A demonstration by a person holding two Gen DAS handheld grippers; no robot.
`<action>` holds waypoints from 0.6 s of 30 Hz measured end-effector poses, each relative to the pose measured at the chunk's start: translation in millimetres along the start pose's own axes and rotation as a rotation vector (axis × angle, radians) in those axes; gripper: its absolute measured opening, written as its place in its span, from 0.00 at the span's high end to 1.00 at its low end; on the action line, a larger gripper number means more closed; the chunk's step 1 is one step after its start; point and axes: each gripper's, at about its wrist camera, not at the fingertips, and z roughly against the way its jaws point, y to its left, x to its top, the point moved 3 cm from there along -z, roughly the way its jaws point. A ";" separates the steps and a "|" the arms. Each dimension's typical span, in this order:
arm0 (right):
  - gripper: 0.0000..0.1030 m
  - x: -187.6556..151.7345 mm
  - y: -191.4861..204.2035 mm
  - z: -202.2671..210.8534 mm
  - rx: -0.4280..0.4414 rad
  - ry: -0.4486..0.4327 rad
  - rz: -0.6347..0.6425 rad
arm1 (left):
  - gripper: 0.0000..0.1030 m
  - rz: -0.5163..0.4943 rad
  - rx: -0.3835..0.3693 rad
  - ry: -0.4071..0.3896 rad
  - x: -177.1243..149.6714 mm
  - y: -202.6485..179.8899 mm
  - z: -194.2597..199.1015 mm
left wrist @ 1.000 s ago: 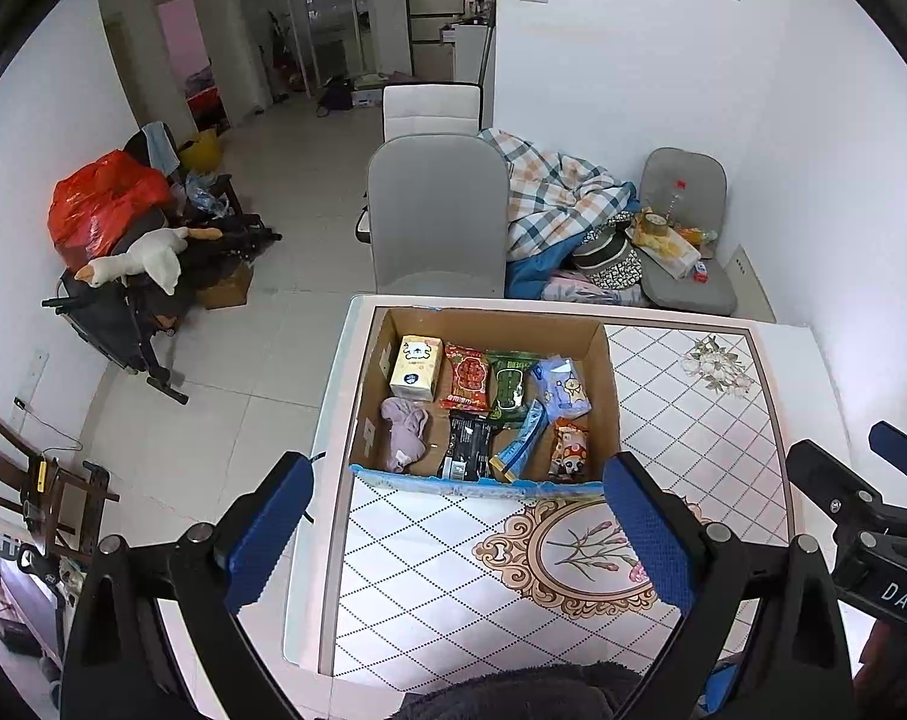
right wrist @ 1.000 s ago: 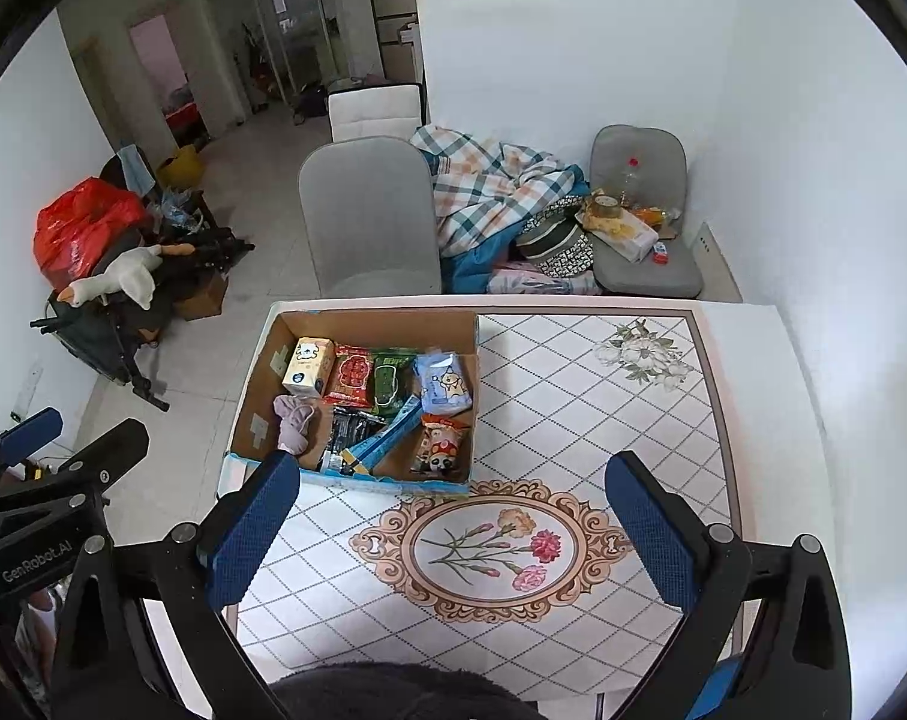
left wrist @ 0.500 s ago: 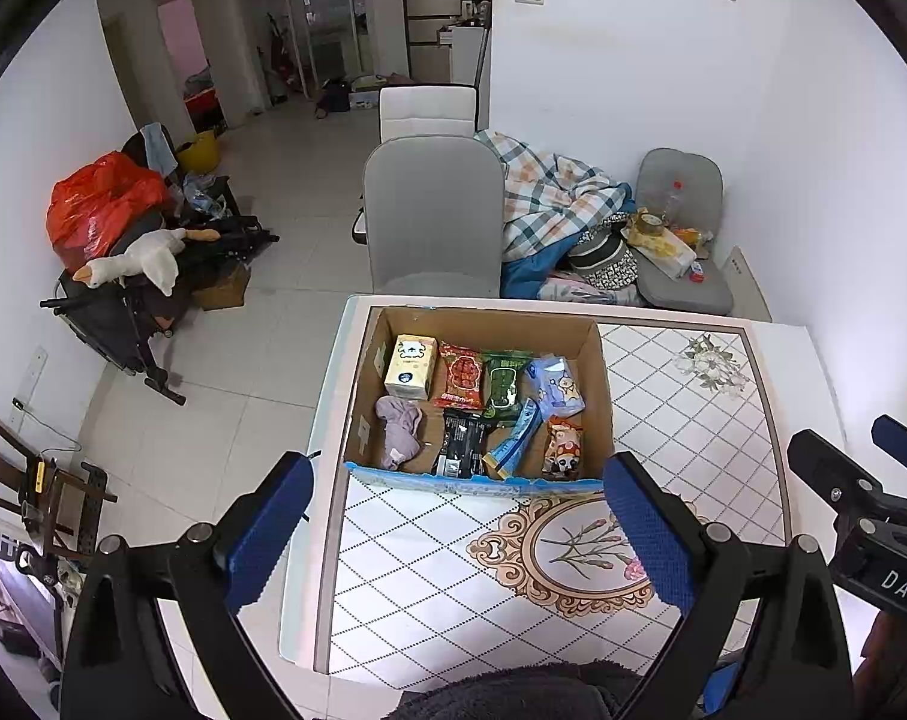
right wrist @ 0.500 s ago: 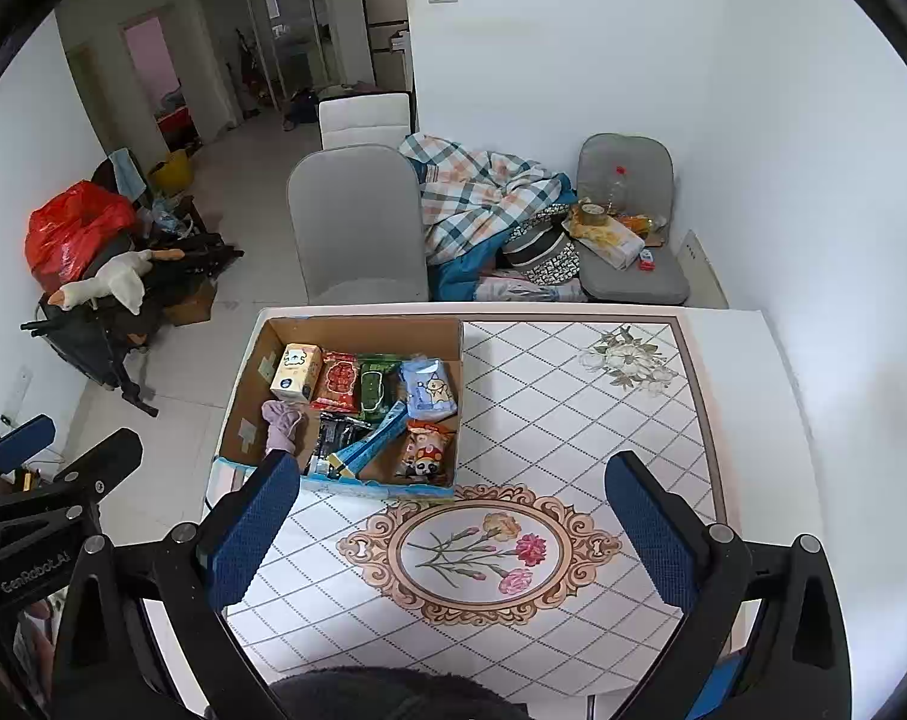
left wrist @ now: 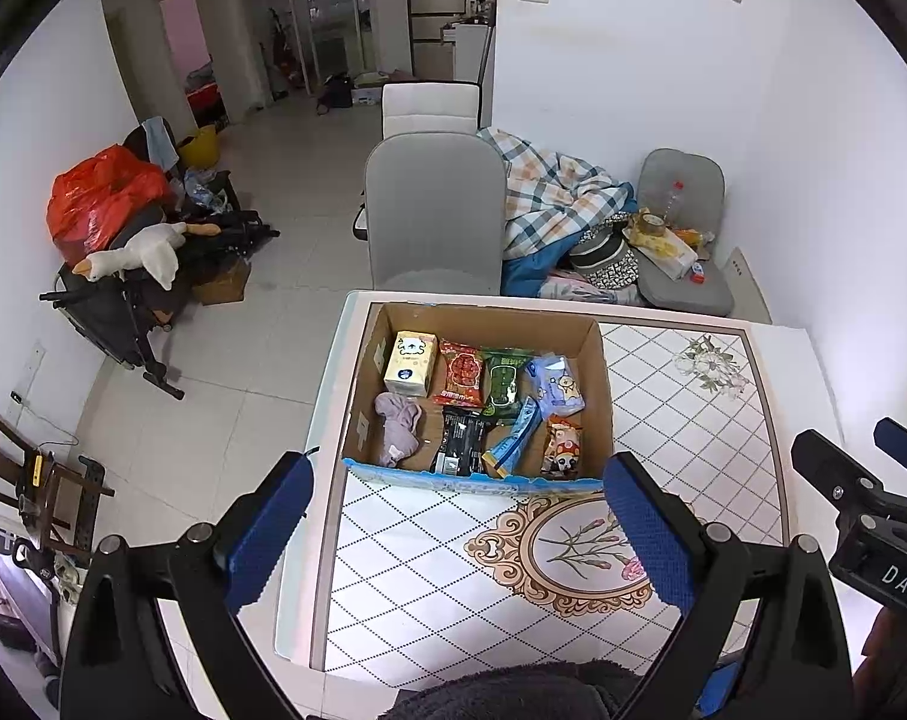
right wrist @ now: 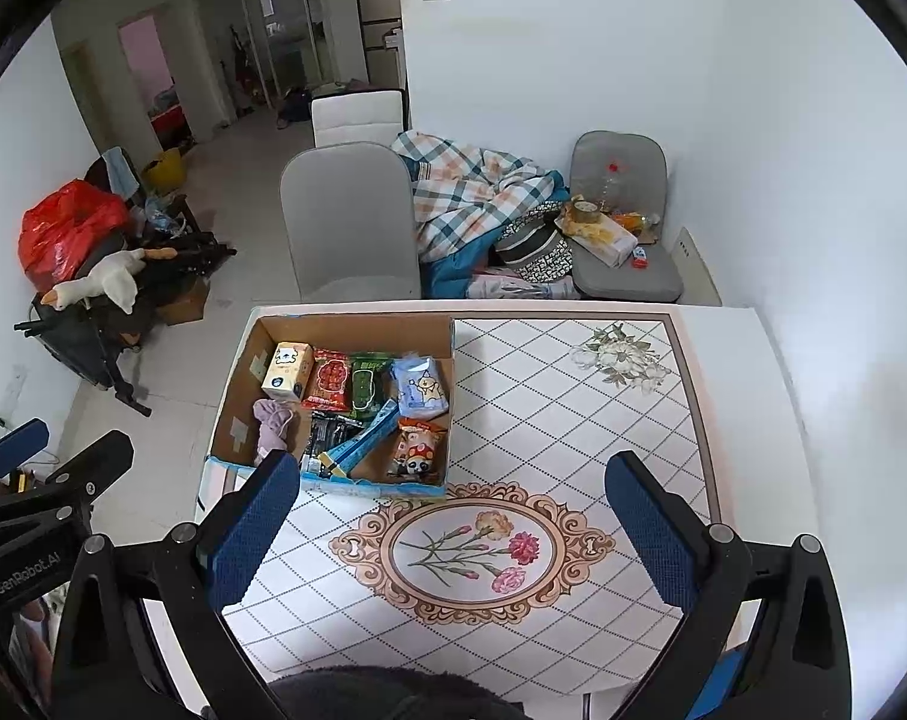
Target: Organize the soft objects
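Observation:
An open cardboard box (left wrist: 597,396) (right wrist: 237,372) stands on the patterned table (left wrist: 681,456) (right wrist: 561,420) at its far left. Inside lie a yellow tissue pack (left wrist: 410,362) (right wrist: 287,371), red (left wrist: 464,373) and green (left wrist: 502,377) snack packs, a blue tissue pack (left wrist: 554,385) (right wrist: 420,384), a mauve cloth (left wrist: 398,427) (right wrist: 273,427), a black pack (left wrist: 460,441), a blue tube (left wrist: 513,444) and a cartoon pack (left wrist: 562,445) (right wrist: 414,447). My left gripper (left wrist: 459,546) and right gripper (right wrist: 453,540) are both open and empty, held above the table's near side.
A grey chair (left wrist: 432,210) stands behind the table. A plaid blanket (left wrist: 555,198) and a second chair with clutter (left wrist: 675,252) are at the back right. A stroller with a toy goose (left wrist: 135,252) and a red bag (left wrist: 102,192) stand at the left wall.
Both grippers have drawn back and risen a little, so the box and table look smaller and farther. Both stay open. Nothing in the box has moved.

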 end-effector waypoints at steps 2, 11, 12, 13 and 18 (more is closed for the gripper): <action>0.00 0.0 0.1 0.2 -0.001 -0.001 0.001 | 0.04 0.001 0.000 0.000 0.5 -0.1 -0.9; 0.00 -0.9 0.9 -1.1 -0.005 -0.006 0.003 | 0.04 0.008 0.002 0.007 -1.3 0.3 -4.0; 0.00 -0.8 0.7 -1.8 -0.003 -0.006 0.003 | 0.04 0.010 -0.001 0.010 -1.6 0.0 -4.2; 0.00 -1.0 1.0 -2.0 -0.002 -0.005 0.003 | 0.04 0.013 0.000 0.011 -2.1 0.8 -7.1; 0.00 -1.3 2.8 -7.2 0.004 0.004 0.010 | 0.04 0.013 -0.001 0.017 -3.6 0.1 -10.6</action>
